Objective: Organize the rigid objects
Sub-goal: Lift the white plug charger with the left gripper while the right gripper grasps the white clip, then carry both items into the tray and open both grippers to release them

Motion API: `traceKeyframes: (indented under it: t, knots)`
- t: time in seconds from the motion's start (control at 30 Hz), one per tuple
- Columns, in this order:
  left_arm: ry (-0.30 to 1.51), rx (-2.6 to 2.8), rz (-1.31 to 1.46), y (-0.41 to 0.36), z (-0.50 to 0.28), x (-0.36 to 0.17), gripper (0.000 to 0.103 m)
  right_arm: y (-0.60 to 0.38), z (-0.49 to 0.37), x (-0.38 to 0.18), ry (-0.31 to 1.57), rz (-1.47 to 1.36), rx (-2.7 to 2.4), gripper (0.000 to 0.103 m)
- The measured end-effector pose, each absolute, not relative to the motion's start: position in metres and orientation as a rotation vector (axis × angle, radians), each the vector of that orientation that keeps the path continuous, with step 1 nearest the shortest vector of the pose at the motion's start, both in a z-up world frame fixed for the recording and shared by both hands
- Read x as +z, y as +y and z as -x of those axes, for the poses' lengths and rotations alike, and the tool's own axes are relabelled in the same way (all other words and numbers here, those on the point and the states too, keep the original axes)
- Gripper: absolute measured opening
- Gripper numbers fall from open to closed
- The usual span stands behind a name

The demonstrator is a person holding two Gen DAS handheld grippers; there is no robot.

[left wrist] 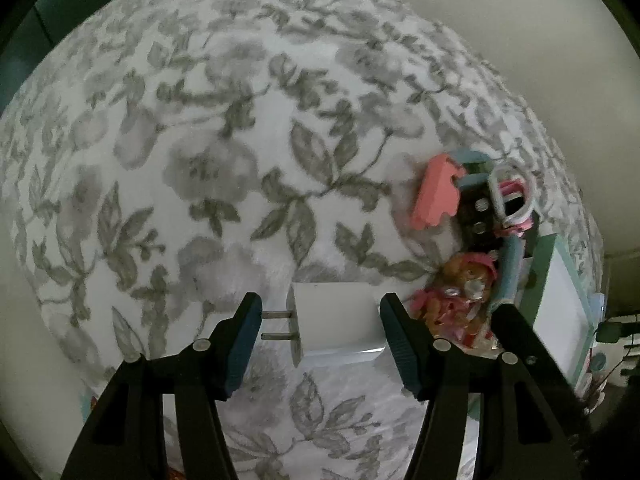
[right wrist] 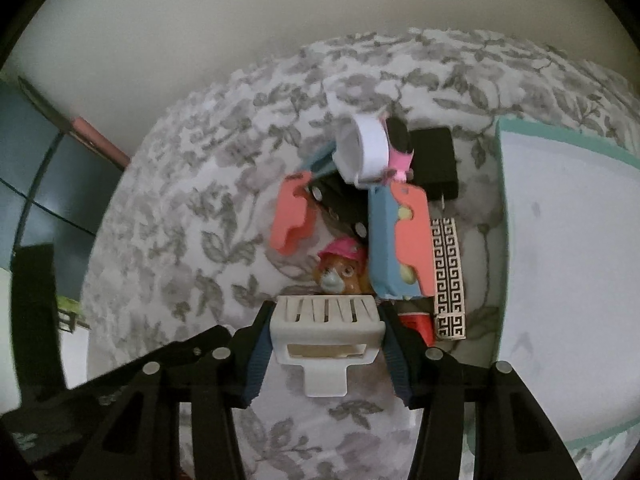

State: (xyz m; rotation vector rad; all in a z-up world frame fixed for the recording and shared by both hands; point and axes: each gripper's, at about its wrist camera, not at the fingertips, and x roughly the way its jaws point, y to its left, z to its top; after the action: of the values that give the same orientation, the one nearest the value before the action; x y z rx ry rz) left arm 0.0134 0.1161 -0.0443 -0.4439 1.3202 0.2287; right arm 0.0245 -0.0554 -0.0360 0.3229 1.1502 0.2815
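In the left wrist view a white plug adapter (left wrist: 338,322) lies sideways between the fingers of my left gripper (left wrist: 320,330), prongs pointing left at the left fingertip; the jaws stand around it with a small gap at the prongs. In the right wrist view my right gripper (right wrist: 326,332) is shut on a white slotted plastic holder (right wrist: 326,328), held just above the floral bedspread (right wrist: 180,220). Ahead lies a pile: pink foam pieces (right wrist: 294,216), a blue and pink card (right wrist: 402,240), a toy bear with a pink hat (right wrist: 340,266), a white tape roll (right wrist: 366,148) and a black charger (right wrist: 434,162).
A white box with a teal rim (right wrist: 500,184) stands at the right of the pile; it also shows in the left wrist view (left wrist: 540,280). A patterned black and white strip (right wrist: 448,276) and a red item (right wrist: 418,324) lie beside the card. A wall rises behind the bed.
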Motion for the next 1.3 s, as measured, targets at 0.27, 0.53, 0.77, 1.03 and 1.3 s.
traceKeyframes:
  t: [0.27,0.53,0.77,1.03,1.3]
  knots:
    - [1.272,0.141,0.385,0.088,-0.019,-0.023,0.063,-0.091,-0.022,-0.004,1.098,-0.303,0.145,0.053]
    - [1.251,0.008,0.318,0.026,-0.034,0.002,0.063,-0.164,-0.023,0.002,1.090,-0.364,-0.039,0.053]
    - [1.239,-0.154,0.214,-0.060,-0.051,0.008,0.063,-0.241,-0.023,-0.014,1.133,-0.460,-0.259,0.053]
    - [1.239,-0.269,0.126,-0.124,-0.061,-0.014,0.063,-0.316,-0.003,-0.035,1.170,-0.534,-0.511,0.053]
    - [1.239,-0.325,0.099,-0.144,-0.061,-0.030,0.063,-0.339,0.009,-0.044,1.176,-0.545,-0.576,0.053]
